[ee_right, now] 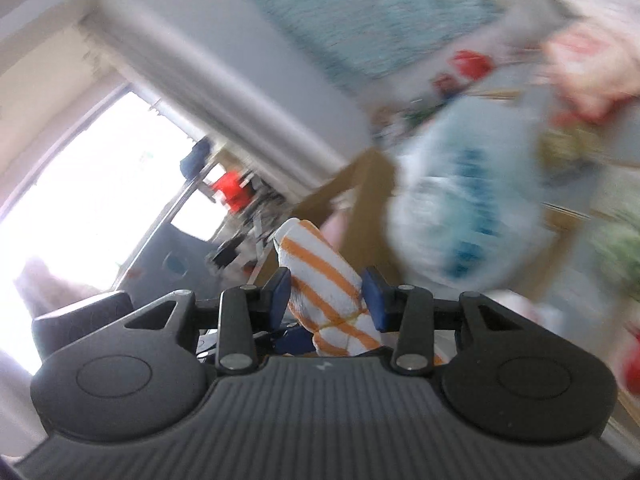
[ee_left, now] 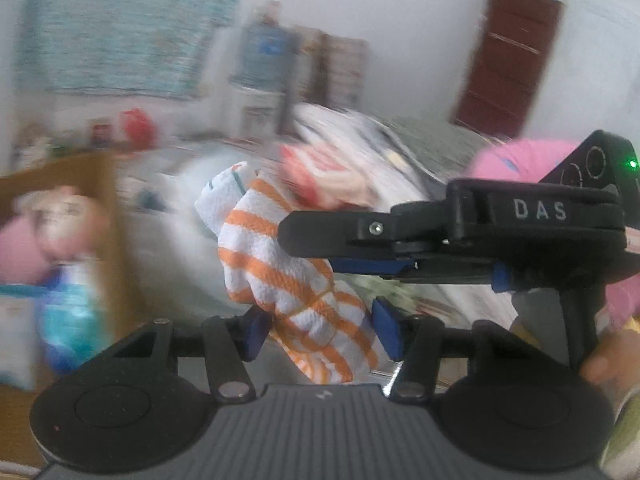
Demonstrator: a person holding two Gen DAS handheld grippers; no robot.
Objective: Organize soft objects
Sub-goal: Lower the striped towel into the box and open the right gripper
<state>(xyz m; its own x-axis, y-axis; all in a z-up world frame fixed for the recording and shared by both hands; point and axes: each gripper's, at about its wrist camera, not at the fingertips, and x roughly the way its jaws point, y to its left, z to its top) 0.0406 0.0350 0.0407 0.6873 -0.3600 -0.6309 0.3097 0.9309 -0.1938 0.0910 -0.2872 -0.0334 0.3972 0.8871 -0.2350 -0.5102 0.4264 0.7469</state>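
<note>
An orange-and-white striped cloth (ee_left: 280, 256) hangs between both grippers. My left gripper (ee_left: 322, 330) has its blue pads on either side of the cloth's lower part and is shut on it. My right gripper (ee_left: 308, 236) reaches in from the right in the left wrist view and grips the cloth's upper part. In the right wrist view the right gripper (ee_right: 326, 298) is shut on the same striped cloth (ee_right: 320, 276). Both views are blurred by motion.
A brown cardboard box (ee_left: 80, 184) at the left holds a doll (ee_left: 64, 220) and a pink soft toy. A pile of clothes and a pink pillow (ee_left: 516, 160) lie on the bed behind. A blue-and-white pack (ee_right: 464, 208) shows in the right wrist view.
</note>
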